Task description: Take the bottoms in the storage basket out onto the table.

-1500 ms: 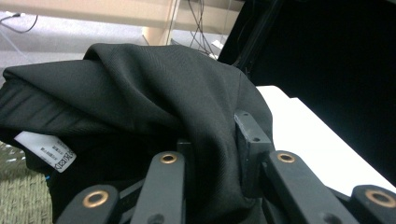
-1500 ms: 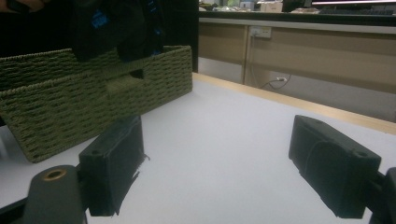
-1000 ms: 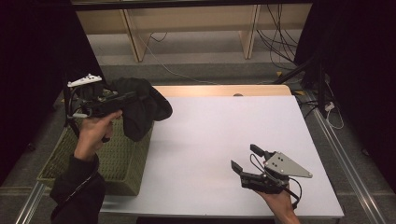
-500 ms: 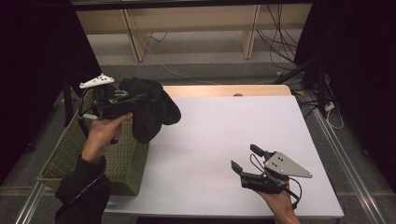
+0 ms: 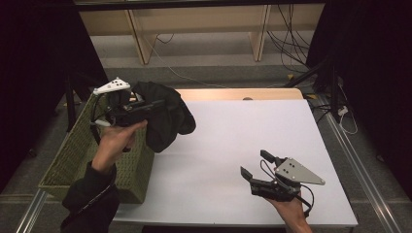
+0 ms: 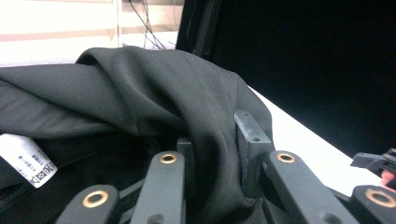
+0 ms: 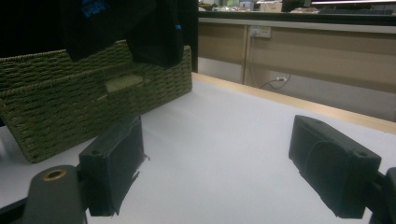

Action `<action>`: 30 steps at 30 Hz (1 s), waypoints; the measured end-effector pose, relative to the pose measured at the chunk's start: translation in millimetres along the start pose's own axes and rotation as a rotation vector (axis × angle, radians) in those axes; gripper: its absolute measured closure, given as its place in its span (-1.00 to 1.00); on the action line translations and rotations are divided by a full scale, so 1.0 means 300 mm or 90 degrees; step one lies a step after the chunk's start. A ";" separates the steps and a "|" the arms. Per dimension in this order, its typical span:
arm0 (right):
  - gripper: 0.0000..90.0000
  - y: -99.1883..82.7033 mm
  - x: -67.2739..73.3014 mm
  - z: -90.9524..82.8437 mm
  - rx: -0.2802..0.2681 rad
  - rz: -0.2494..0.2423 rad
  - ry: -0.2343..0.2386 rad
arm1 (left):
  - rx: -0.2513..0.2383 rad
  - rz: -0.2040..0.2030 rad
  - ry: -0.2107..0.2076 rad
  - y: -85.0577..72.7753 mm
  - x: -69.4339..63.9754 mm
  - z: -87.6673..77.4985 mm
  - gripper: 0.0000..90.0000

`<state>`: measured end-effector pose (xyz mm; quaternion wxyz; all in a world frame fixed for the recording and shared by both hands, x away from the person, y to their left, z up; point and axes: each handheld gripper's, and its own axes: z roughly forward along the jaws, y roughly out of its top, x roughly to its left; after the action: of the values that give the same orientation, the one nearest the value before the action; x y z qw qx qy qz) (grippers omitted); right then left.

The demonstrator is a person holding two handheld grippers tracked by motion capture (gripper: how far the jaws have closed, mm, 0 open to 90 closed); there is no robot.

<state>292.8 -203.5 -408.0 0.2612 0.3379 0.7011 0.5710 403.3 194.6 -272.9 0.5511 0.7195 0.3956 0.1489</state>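
Note:
A black garment (image 5: 171, 120) hangs bunched from my left gripper (image 5: 156, 105), which is shut on a fold of it above the right rim of a green woven basket (image 5: 73, 156). In the left gripper view the cloth (image 6: 154, 88) is pinched between the two pads of the left gripper (image 6: 217, 140), and a white care label (image 6: 25, 159) shows at the lower left. My right gripper (image 5: 254, 162) rests low over the white table (image 5: 243, 127) at the front right, open with nothing between its jaws. The right gripper view has this open gripper (image 7: 219, 158) facing the basket (image 7: 70, 107) and the hanging garment (image 7: 140, 28).
The basket stands on the table's left end and partly overhangs its left edge. A wooden strip (image 5: 233, 93) runs along the table's far edge. Beyond it are shelving legs and cables (image 5: 286, 29) on the floor. Dark curtains flank both sides.
My left hand has carried the garment rightward and slightly up, from over the basket toward the table. The right gripper has stayed where it was.

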 end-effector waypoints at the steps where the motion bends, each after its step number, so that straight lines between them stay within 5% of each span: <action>1: -0.58 0.000 0.000 0.000 0.001 -0.001 0.000 | 0.001 0.002 -0.002 0.000 -0.006 0.003 0.66; 30: -0.58 0.000 0.000 -0.001 -0.001 -0.003 -0.002 | 0.038 0.045 -0.066 -0.035 -0.134 0.110 0.66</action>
<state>292.6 -203.6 -407.9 0.2640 0.3367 0.7013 0.5702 394.6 143.8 -284.9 0.5437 0.7557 0.3453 0.1190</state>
